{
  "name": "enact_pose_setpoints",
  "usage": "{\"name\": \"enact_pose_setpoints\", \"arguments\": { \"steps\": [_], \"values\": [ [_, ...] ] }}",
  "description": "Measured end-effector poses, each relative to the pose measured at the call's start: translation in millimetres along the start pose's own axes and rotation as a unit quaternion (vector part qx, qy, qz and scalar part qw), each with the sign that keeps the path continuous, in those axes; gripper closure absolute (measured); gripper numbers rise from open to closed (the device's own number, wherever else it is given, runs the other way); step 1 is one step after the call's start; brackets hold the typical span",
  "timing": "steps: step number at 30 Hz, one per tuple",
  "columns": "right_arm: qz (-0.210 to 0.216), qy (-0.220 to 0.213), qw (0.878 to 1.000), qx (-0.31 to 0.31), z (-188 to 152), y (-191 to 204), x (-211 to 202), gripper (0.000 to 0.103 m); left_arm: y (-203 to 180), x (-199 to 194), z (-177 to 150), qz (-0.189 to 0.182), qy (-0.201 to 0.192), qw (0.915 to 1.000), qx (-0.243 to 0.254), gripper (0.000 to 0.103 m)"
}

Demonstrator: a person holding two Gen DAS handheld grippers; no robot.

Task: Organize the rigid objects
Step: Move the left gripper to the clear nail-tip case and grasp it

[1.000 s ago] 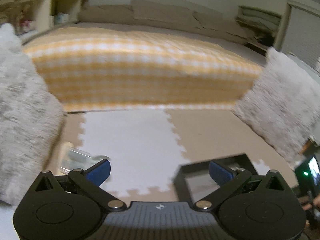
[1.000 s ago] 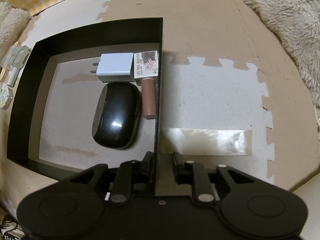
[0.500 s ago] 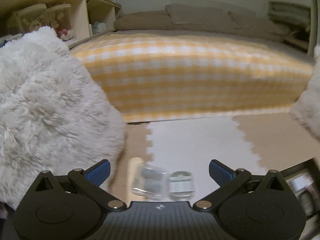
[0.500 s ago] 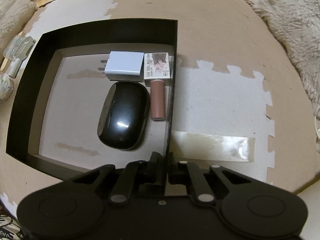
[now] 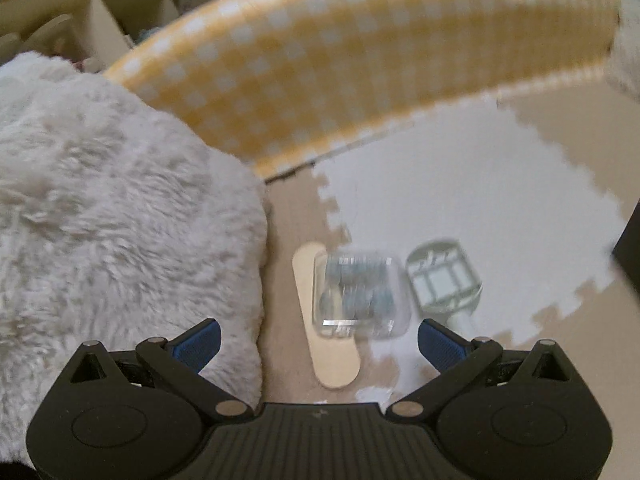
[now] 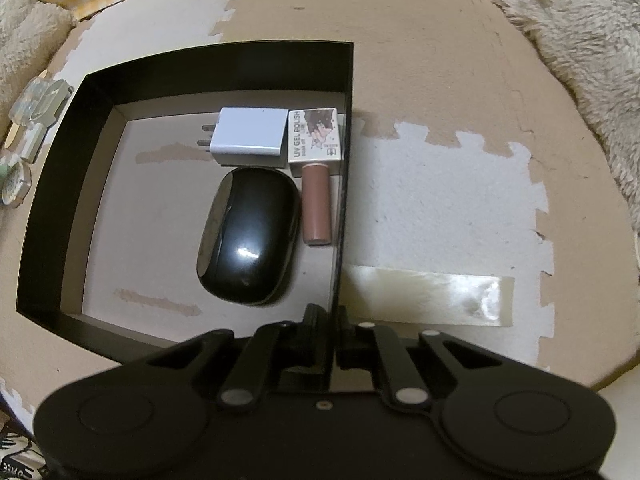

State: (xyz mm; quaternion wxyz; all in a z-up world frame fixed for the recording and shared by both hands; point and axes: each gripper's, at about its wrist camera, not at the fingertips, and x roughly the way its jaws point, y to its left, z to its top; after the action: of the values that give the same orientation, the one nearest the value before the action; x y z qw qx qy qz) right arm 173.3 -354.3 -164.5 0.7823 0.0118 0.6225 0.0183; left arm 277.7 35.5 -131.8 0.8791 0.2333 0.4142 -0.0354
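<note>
While the right gripper [image 6: 329,316] points steeply down with its jaws clamped on the right-hand wall of the black tray [image 6: 48,200], the left gripper [image 5: 318,340] hangs over the foam floor mat [image 5: 480,184] with its 2 blue-padded jaws spread wide and nothing between them. In the right wrist view the tray holds 4 things, all crowded toward its 3 o'clock wall: a white plug adapter [image 6: 250,136] at about 12 o'clock, a small box printed "UV GEL POLISH" [image 6: 316,136] touching its right side, a brown cylinder [image 6: 316,204] just below that box and lying along the wall, and a glossy black oval case [image 6: 248,240] beside the cylinder, toward 6 o'clock. A strip of clear tape [image 6: 428,296] lies on the mat outside the tray at 3 o'clock. In the left wrist view, straight ahead of the open jaws, a clear plastic container [image 5: 360,292], blurred, rests across a flat wooden stick [image 5: 332,360], and a clear lidded piece [image 5: 442,280] sits just beside it at 3 o'clock. A fluffy white cushion [image 5: 120,220] fills the 9 o'clock side, and a yellow checked blanket [image 5: 360,48] spans 12 o'clock.
</note>
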Motion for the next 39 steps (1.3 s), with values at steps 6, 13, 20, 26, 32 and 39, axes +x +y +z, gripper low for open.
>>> {"name": "enact_pose_setpoints", "arguments": {
  "steps": [6, 13, 20, 26, 32, 39],
  "values": [
    [0.001, -0.001, 1.0, 0.001, -1, -1, -1, 0.093, -15, 31, -10, 0.017, 0.022, 0.9994, 0.019, 0.0],
    [0.005, -0.002, 1.0, 0.003, -1, -1, -1, 0.093, -27, 55, -7, 0.027, 0.022, 0.9992, -0.018, 0.0],
    [0.011, -0.005, 1.0, 0.007, 0, -4, -1, 0.093, -29, 68, 5, 0.034, 0.013, 0.9975, -0.06, 0.0],
    [0.016, -0.007, 1.0, 0.012, 1, -5, -1, 0.092, -28, 78, 13, 0.035, 0.002, 0.9976, -0.06, 0.0],
    [0.016, -0.007, 1.0, 0.012, 1, -5, 0, 0.092, -22, 75, 15, -0.008, 0.006, 0.995, -0.099, 0.027],
    [0.014, -0.007, 1.0, 0.01, 1, -5, -1, 0.092, -19, 67, 10, -0.022, 0.018, 0.9938, -0.108, 0.028]
  ]
}}
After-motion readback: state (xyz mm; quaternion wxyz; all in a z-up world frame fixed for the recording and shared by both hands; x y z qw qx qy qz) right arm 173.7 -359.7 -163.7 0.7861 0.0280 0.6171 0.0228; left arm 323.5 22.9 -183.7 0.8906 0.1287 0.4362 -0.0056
